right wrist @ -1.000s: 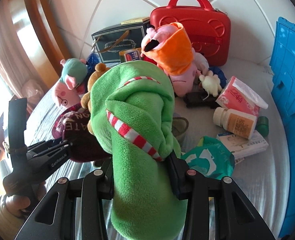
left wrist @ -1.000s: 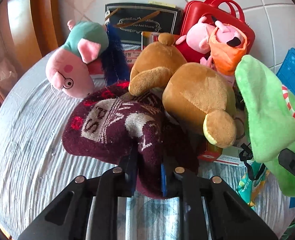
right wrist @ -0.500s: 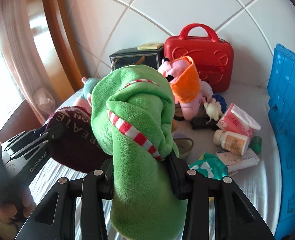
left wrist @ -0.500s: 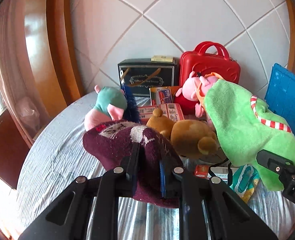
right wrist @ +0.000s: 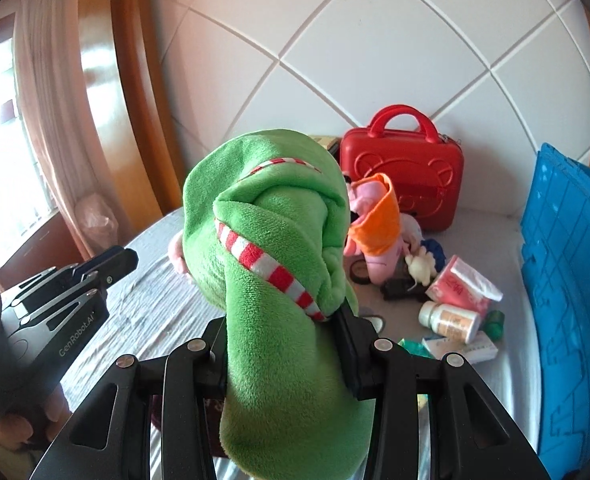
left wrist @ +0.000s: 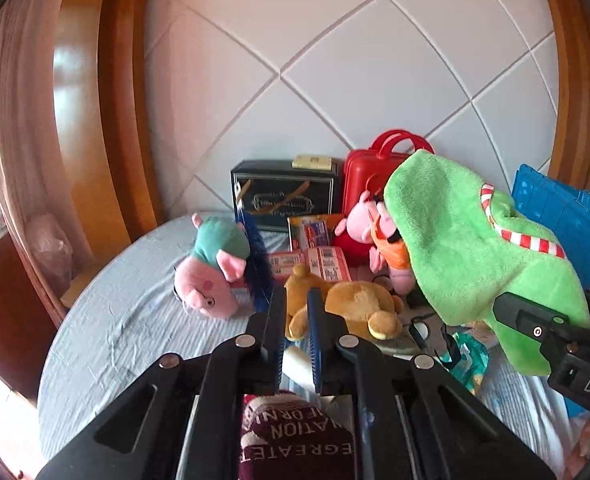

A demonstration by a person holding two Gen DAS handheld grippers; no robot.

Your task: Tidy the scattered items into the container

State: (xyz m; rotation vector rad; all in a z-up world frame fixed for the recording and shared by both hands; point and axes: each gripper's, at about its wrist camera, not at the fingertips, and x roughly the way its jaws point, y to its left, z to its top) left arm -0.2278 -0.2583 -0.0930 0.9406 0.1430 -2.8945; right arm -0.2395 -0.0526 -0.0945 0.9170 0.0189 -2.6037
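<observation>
My left gripper [left wrist: 297, 320] is shut with nothing between its blue pads; it shows from the side in the right wrist view [right wrist: 115, 260]. The maroon knit hat [left wrist: 295, 440] lies below it, free of the fingers. My right gripper [right wrist: 283, 340] is shut on a green plush [right wrist: 271, 248] with red-and-white striped trim, held well above the bed; it also hangs at the right in the left wrist view [left wrist: 467, 248]. The blue crate [right wrist: 567, 280] stands on the right [left wrist: 555, 216].
On the grey bed lie a pink pig plush in a teal hat [left wrist: 211, 276], a brown bear [left wrist: 347, 304], a pig in an orange dress [right wrist: 375, 224], a tissue pack [right wrist: 463, 280] and a pill bottle [right wrist: 451, 320]. A red case [right wrist: 411, 176] and a black box [left wrist: 283, 196] stand against the tiled wall.
Both grippers have risen above the bed. The maroon hat has slipped out of the left jaws and now sits beneath them. The green plush went up with the right gripper.
</observation>
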